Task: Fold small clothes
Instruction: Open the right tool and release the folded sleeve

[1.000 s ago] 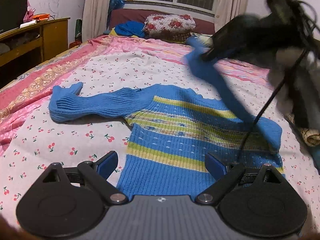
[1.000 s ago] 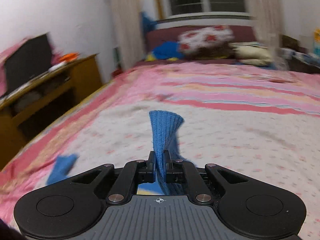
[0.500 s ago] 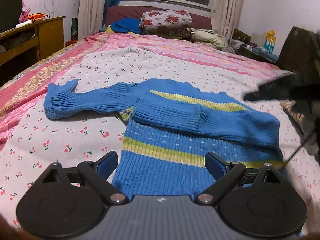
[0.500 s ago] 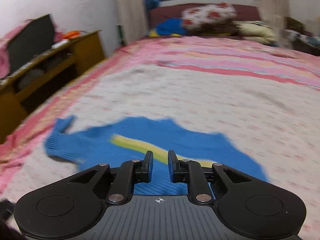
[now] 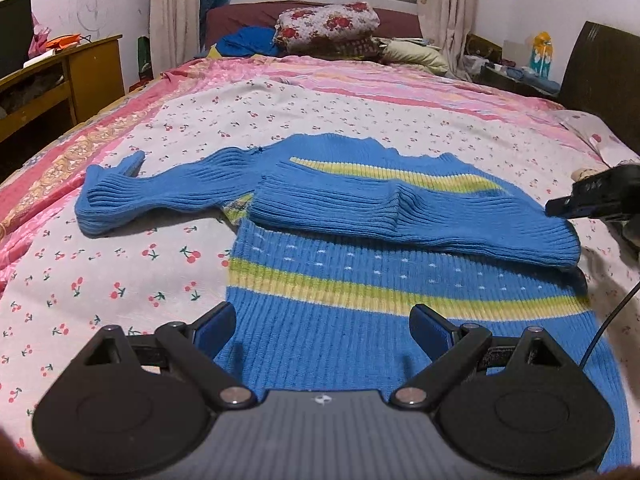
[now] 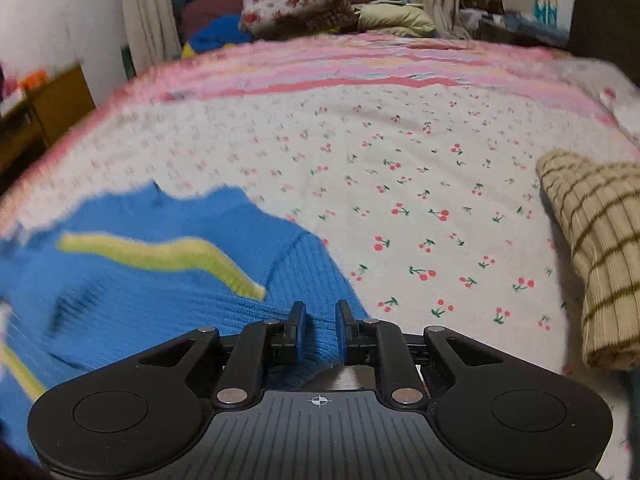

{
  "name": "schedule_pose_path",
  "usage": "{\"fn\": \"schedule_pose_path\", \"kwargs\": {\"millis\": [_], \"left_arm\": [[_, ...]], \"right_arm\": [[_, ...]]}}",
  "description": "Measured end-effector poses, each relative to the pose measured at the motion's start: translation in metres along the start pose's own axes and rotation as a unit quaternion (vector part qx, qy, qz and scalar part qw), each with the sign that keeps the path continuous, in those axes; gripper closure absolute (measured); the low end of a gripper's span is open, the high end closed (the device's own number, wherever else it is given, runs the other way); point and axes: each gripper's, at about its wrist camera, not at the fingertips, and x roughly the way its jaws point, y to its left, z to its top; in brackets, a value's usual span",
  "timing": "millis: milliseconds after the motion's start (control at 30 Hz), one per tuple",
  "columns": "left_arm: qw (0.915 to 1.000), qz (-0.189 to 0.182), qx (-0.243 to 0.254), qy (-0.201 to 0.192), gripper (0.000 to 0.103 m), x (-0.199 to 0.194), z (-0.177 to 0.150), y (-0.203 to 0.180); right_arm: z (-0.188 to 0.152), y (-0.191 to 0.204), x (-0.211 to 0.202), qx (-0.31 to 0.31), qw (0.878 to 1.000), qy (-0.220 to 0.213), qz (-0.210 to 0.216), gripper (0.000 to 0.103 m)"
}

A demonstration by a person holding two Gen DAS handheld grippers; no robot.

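A small blue knit sweater [image 5: 360,280] with yellow-green stripes lies flat on the bed. Its right sleeve [image 5: 420,216] is folded across the chest. Its left sleeve [image 5: 160,192] stretches out to the left. My left gripper [image 5: 322,322] is open and empty, just above the sweater's hem. My right gripper [image 6: 318,320] is open a little and empty, over the sweater's right shoulder [image 6: 200,280]. It also shows in the left wrist view [image 5: 592,196] at the right edge.
The bed [image 5: 200,128] has a white cherry-print sheet with pink borders. A beige checked cloth [image 6: 592,248] lies to the right. Pillows and bedding [image 5: 328,24] are piled at the far end. A wooden desk [image 5: 60,76] stands to the left.
My right gripper carried the right sleeve across the chest, let it go, and drew back to the right. My left gripper stayed open above the hem.
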Motion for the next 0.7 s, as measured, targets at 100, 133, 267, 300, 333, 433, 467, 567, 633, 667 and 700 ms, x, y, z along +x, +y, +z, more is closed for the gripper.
{"fn": "schedule_pose_path", "kwargs": {"millis": [100, 133, 267, 300, 333, 433, 467, 567, 633, 667, 700], "left_arm": [[1.0, 0.0, 0.002, 0.002, 0.004, 0.002, -0.001, -0.002], [1.0, 0.0, 0.003, 0.004, 0.004, 0.002, -0.002, -0.002], [1.0, 0.002, 0.007, 0.006, 0.004, 0.003, -0.003, -0.004], [1.0, 0.002, 0.007, 0.006, 0.004, 0.004, -0.002, -0.005], [1.0, 0.002, 0.007, 0.006, 0.004, 0.005, -0.002, -0.005], [0.9999, 0.001, 0.009, 0.008, 0.004, 0.007, -0.002, -0.006], [0.9999, 0.0, 0.009, 0.01, 0.004, 0.008, -0.002, -0.007], [0.9999, -0.003, 0.012, 0.011, 0.004, 0.009, -0.002, -0.01], [0.9998, -0.006, 0.015, 0.009, 0.004, 0.009, -0.001, -0.012], [0.9998, -0.006, 0.016, 0.007, 0.004, 0.009, -0.001, -0.013], [0.9998, -0.008, 0.015, 0.006, 0.004, 0.009, 0.001, -0.014]], "right_arm": [[0.004, -0.013, 0.0, 0.04, 0.999, -0.003, 0.015, 0.083], [0.005, -0.015, 0.002, 0.045, 0.999, -0.001, 0.015, 0.083], [0.007, -0.019, 0.02, 0.058, 0.998, 0.023, 0.029, 0.078], [0.008, -0.02, 0.024, 0.064, 0.997, 0.028, 0.037, 0.076], [0.008, -0.021, 0.027, 0.069, 0.996, 0.033, 0.044, 0.074], [0.011, -0.023, 0.03, 0.08, 0.994, 0.04, 0.061, 0.077], [0.013, -0.025, 0.03, 0.087, 0.993, 0.044, 0.068, 0.078], [0.016, -0.035, 0.029, 0.106, 0.99, 0.049, 0.084, 0.085], [0.02, -0.038, 0.029, 0.102, 0.989, 0.047, 0.094, 0.081], [0.022, -0.038, 0.029, 0.099, 0.989, 0.044, 0.098, 0.081], [0.023, -0.038, 0.03, 0.093, 0.99, 0.041, 0.1, 0.081]]}}
